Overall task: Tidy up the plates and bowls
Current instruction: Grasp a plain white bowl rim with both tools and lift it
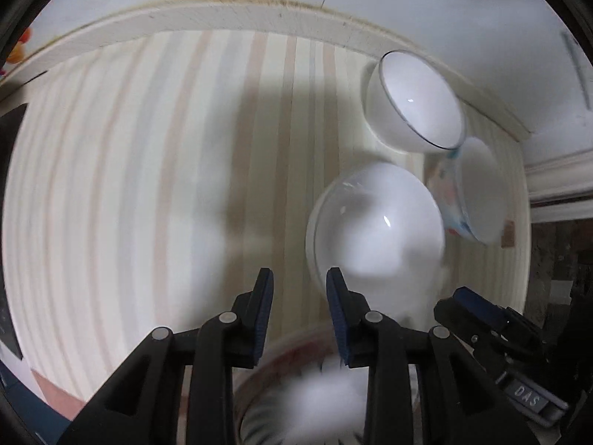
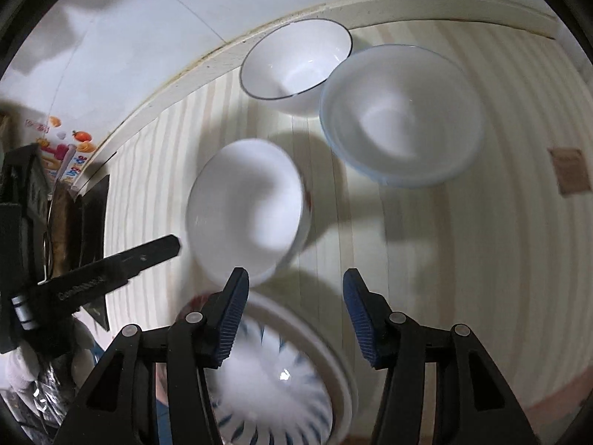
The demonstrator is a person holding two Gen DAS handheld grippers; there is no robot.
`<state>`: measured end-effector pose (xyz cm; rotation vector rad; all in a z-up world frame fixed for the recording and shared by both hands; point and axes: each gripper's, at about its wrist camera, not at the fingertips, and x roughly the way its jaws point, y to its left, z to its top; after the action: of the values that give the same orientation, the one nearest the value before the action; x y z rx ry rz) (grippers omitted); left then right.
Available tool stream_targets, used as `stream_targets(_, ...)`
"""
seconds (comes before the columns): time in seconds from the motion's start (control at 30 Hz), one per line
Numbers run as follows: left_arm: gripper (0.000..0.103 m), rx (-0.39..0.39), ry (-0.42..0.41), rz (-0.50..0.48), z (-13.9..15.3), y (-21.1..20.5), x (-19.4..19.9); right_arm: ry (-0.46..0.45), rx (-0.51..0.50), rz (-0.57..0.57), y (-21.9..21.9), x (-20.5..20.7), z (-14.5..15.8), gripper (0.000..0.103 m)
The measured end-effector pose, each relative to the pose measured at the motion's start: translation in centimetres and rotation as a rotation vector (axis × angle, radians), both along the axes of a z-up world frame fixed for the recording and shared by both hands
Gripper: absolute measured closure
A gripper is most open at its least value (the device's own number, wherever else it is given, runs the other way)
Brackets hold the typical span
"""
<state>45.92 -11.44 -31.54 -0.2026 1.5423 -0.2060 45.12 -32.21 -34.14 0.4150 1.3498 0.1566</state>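
My left gripper (image 1: 300,291) hangs open over the striped tablecloth with nothing between its pads. A plain white bowl (image 1: 374,230) stands just ahead of it to the right. Further back stand a dark-rimmed white bowl (image 1: 418,100) and a bowl with a coloured pattern (image 1: 474,193). Beneath the fingers is a blurred blue-striped bowl (image 1: 296,400). My right gripper (image 2: 296,285) is open and empty above the blue-striped bowl (image 2: 274,378), which sits in a plate (image 2: 333,348). Ahead are the plain white bowl (image 2: 244,207), the dark-rimmed bowl (image 2: 296,63) and a pale-blue-rimmed bowl (image 2: 402,115).
The striped tablecloth (image 2: 463,259) ends at the table's back edge (image 1: 222,11) against a white wall. A brown patch (image 2: 570,170) lies on the cloth at right. Colourful packaging (image 2: 66,148) and dark objects crowd the left side. A finger of the other gripper (image 2: 148,256) reaches in from there.
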Motion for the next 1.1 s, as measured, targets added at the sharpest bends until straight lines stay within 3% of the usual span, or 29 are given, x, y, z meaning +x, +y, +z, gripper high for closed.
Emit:
stream_targets(0.07, 0.077, -0.010, 0.024, -0.009, -1.6, -0.7, 1.0, 0.022, 0.024, -0.004, -0.1, 1.7, -1.5, 0.055)
stream_targets(0.13, 0.090, -0.002, 0.036, -0.025, -2.8, -1.2, 1.6, 0.044, 0.055, -0.008, -0.2, 3.0, -2.9, 0.072)
stream_targets(0.17, 0.091, -0.002, 0.035, -0.031, -3.0, -1.4, 1.7, 0.055, 0.064, -0.004, -0.1, 3.6, -3.7, 0.083)
stream_targets(0.2, 0.093, 0.001, 0.029, -0.041, -3.3, -1.7, 1.7, 0.063, 0.058, -0.002, 0.0, 3.9, -4.2, 0.085)
stream_targets(0.37, 0.093, 0.064, -0.027, -0.075, -1.8, -2.9, 0.9, 0.009, -0.022, 0.035, 1.0, 4.2, -4.0, 0.088)
stream_targets(0.47, 0.093, 0.080, -0.061, -0.091, 0.6, -3.3, -0.2, 0.016, 0.011, 0.041, 0.9, 3.5, -3.1, 0.088)
stream_targets(0.77, 0.093, 0.058, -0.122, -0.200, 8.0, -8.0, -6.1, -0.033, 0.025, 0.050, -2.0, -3.1, 3.5, 0.088)
stream_targets(0.93, 0.093, 0.017, -0.103, -0.267, 7.5, -12.4, -8.5, -0.011, -0.019, 0.011, -6.2, -7.2, 4.4, 0.088)
stream_targets(1.1, 0.093, 0.002, -0.062, -0.333, 5.0, -15.9, -9.3, 0.030, -0.037, -0.039, -9.9, -10.6, 2.5, 0.088)
